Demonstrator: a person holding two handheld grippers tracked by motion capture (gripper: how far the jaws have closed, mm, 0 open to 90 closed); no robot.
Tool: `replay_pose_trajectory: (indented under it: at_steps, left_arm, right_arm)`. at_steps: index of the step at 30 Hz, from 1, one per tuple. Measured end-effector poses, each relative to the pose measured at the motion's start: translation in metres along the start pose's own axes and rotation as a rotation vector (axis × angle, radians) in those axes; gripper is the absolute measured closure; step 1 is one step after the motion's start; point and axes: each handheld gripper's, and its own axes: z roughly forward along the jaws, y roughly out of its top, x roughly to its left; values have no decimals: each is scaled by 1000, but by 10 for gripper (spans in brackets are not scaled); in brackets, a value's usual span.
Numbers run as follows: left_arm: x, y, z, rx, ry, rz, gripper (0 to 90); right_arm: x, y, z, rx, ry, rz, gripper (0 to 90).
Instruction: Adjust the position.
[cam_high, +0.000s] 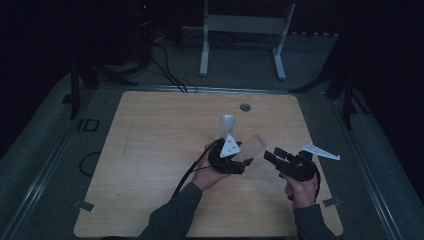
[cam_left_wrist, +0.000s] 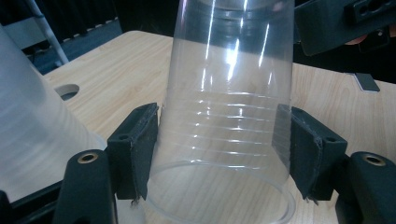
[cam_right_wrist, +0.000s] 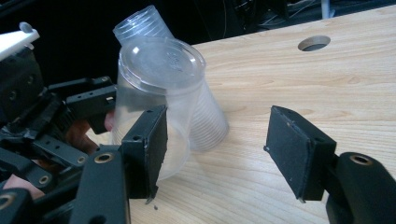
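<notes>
Your left gripper (cam_high: 243, 161) holds a clear plastic cup (cam_left_wrist: 229, 112) by its ribbed lower wall, 1 pad (cam_left_wrist: 142, 144) on each side, pressing on the cup; in the high view the cup (cam_high: 254, 145) leans up and to the right above the wooden table (cam_high: 150, 150). Behind it an upside-down stack of frosted cups (cam_high: 227, 126) stands on the table, just beside the held cup.

Your right gripper (cam_high: 272, 155) points at the cup from the right; its jaws stand partly apart with nothing between them, and in the right gripper view 1 pad (cam_right_wrist: 154, 144) lies in front of the cup's lower wall; whether it touches cannot be told.

Risks from here:
1. The thin wall may buckle or crack if either grip tightens further.
2. The smooth tapered wall may slip out of the left pads if you pull along the cup's axis.
3. A sideways nudge may topple the stack, since the 2 stand so close.
</notes>
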Motion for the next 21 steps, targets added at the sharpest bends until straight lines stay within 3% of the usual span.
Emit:
replay_pose_trajectory:
  at_steps: [21]
  left_arm:
    - [6,5,-8,12,-11,16,324]
  right_arm:
    - [0,11,-5,54,-30,-92,383]
